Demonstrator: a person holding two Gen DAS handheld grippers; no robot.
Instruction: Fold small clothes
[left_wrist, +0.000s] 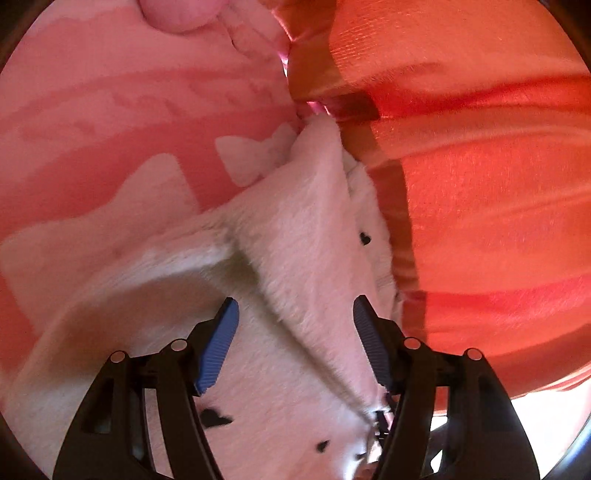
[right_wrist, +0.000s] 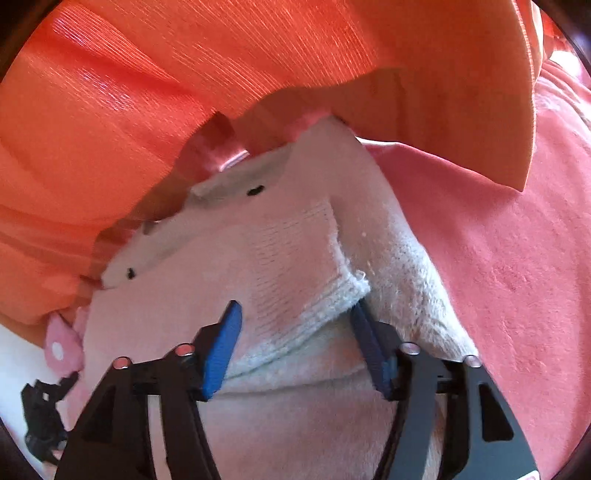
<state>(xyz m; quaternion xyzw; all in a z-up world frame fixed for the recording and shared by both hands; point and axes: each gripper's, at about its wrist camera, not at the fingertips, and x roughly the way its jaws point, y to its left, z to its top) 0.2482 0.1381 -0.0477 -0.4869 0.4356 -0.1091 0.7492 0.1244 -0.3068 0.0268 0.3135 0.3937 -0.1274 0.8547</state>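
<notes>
Fleecy white garment (left_wrist: 303, 236) was seen partly folded & bunched on pink bedding (left_wrist: 92, 122) beside orange fabric (right_wrist: 147, 74), w/ left gripper (left_wrist: 295, 325) & right gripper (right_wrist: 299, 325) both spread wide astride it, nothing clamped; fold judged approx. half done, flattening left.

A pink fleece blanket (left_wrist: 110, 122) with paler pink and white shapes printed on it fills the left part of the left wrist view; in the right wrist view the same kind of pink cover (right_wrist: 509, 266) spreads to the right, plain and slightly nubby. An orange ribbed cloth (right_wrist: 184, 66) hangs in folds across the upper part, glowing as light shines through it. In the left wrist view this orange cloth (left_wrist: 480, 166) shows darker red bands. A bright white patch (left_wrist: 546, 406) glares at the lower right edge.
</notes>
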